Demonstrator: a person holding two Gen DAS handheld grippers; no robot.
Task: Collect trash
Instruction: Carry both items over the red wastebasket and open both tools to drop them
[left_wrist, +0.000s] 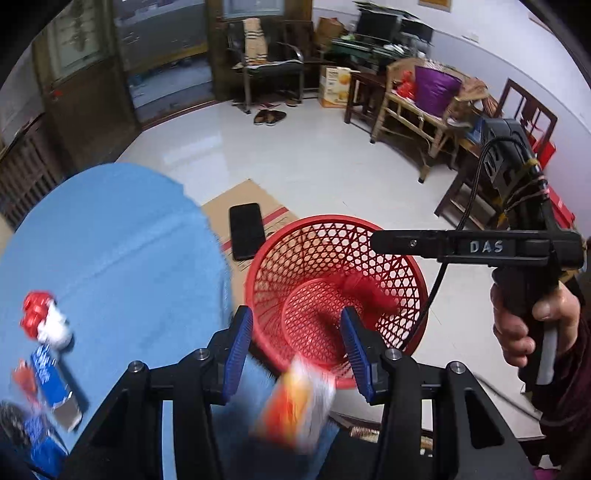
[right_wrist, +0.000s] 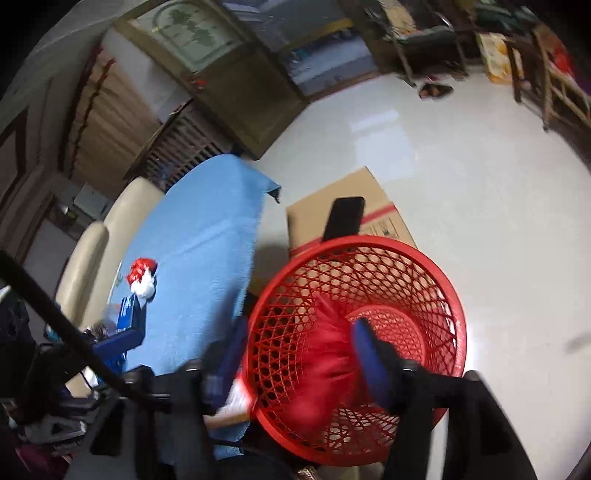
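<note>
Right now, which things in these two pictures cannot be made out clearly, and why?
- Orange-white wrapper, left wrist view: motion blur; held or falling is unclear.
- Red item in the red basket, right wrist view: blurred, identity unclear.
- Right gripper: fingers smeared.
- Blue packets on the blue cloth: print unreadable, partly cut off.

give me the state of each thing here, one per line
left gripper: open, nothing between its pads
orange packet: blurred, loose below the left gripper, near the basket rim
right gripper: open
red wrapper: blurred, inside the basket
red basket: upright
phone: flat on the cardboard box
</note>
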